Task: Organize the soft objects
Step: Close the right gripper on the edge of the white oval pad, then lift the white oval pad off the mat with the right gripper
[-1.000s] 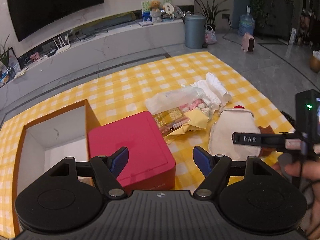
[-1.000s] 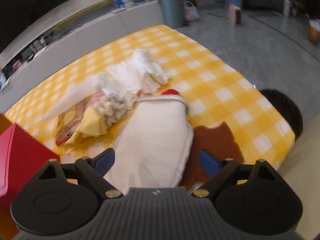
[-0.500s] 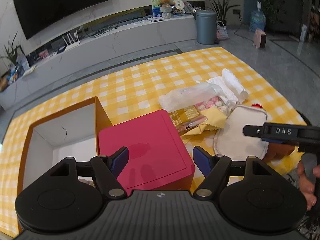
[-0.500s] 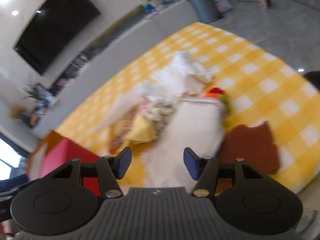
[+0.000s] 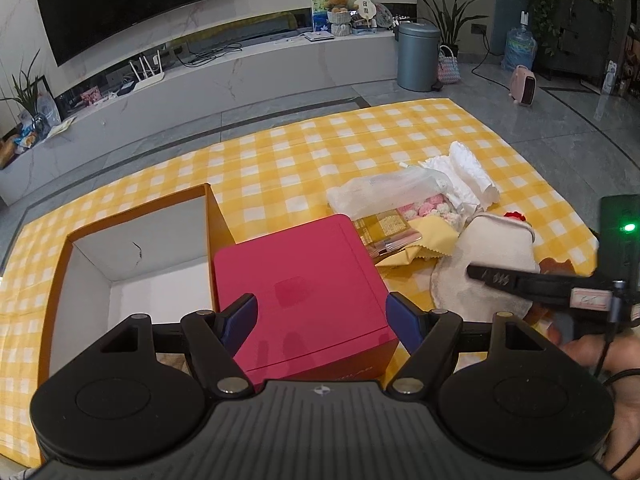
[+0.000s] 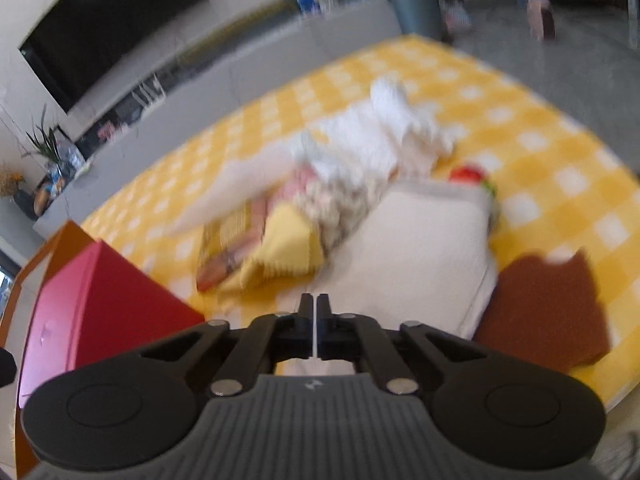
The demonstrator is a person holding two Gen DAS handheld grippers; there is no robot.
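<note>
right tongs (image 6: 317, 307): their jaws have just been closing, from spread wide a moment back to pressed together now; nothing can be seen between them, though the right wrist view is blurred.
meaning of the change: as I judge it, the squeeze either missed or nipped only a thin fold at the near edge of the cream pouch (image 6: 420, 248); no cloth shows between the tips, so I take the pouch as not yet secured.
left tongs (image 5: 322, 320): jaws apart, holding nothing, hovering at the lower middle of the left wrist view over the red box (image 5: 304, 280).
cream pouch, place: in the right wrist view it lies in the middle of the frame, just above and to the right of the closed tips, flat on the yellow checked cloth (image 6: 560, 152); in the left wrist view it sits at the right, with the right tongs' dark finger across it.
other soft things: a white towel (image 6: 384, 136) at upper centre, a small yellow cloth (image 6: 288, 240) left of the pouch, a brown fabric piece (image 6: 548, 304) touching the pouch's right side.
open box (image 5: 132, 264): orange-walled with a white inside, at the left of the left wrist view, beside the red box; likely where the soft things go.
task so far: nothing soft shows in the open box; sorting looks barely begun.
</note>
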